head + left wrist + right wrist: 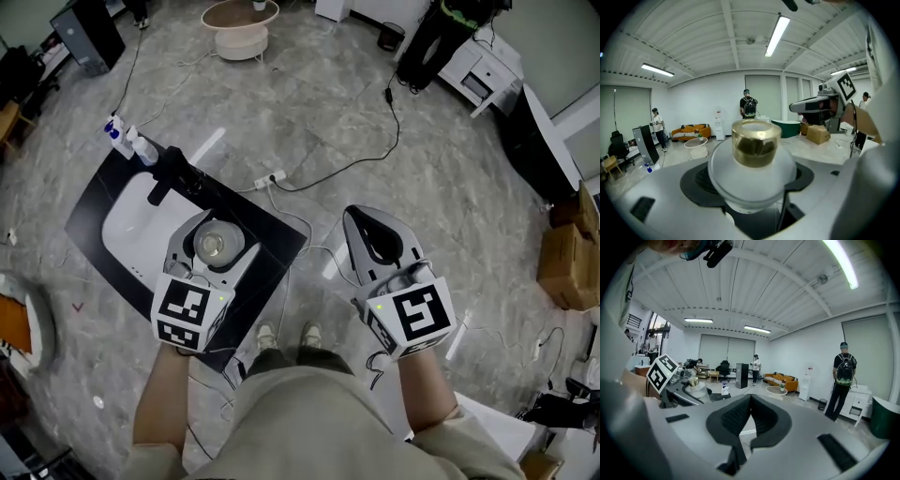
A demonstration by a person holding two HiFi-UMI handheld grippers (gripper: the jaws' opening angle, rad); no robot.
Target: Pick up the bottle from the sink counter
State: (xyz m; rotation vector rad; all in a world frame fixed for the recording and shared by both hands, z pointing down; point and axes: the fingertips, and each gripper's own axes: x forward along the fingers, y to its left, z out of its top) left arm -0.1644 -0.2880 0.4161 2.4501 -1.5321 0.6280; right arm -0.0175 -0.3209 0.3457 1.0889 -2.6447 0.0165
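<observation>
In the head view my left gripper (214, 236) is shut on a frosted white bottle with a gold cap (214, 245). It holds the bottle above the near right part of the black sink counter (272, 239), beside the white basin (136, 230). The left gripper view shows the bottle (755, 146) upright and close between the jaws of the left gripper (752, 190). My right gripper (377, 240) hangs over the floor to the right of the counter. In its own view the right gripper (749, 414) is shut, its dark pads meeting on nothing.
A black faucet (169, 174) and small spray bottles (127, 141) stand at the counter's far end. A power strip with cables (272, 178) lies on the floor beyond it. Farther off are a round white table (240, 28), a person (441, 37) and cardboard boxes (567, 253).
</observation>
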